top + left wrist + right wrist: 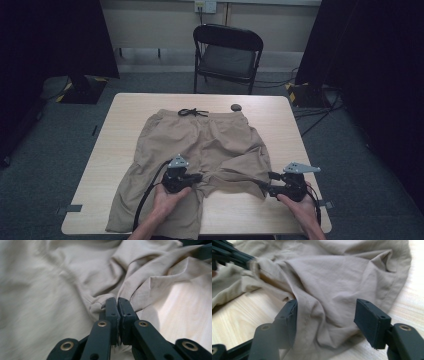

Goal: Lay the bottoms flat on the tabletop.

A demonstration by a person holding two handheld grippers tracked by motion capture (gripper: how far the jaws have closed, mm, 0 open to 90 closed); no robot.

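Two grippers on shorts (200, 145): left gripper (117, 302) pinches fold (right gripper (325, 312) agape).

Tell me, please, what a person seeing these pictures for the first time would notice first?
The beige shorts spread across the wooden table catch the eye first. At their crotch the left gripper pinches a fold of cloth, while the right gripper stands open around the rumpled leg hem. Behind the table stands a black folding chair.
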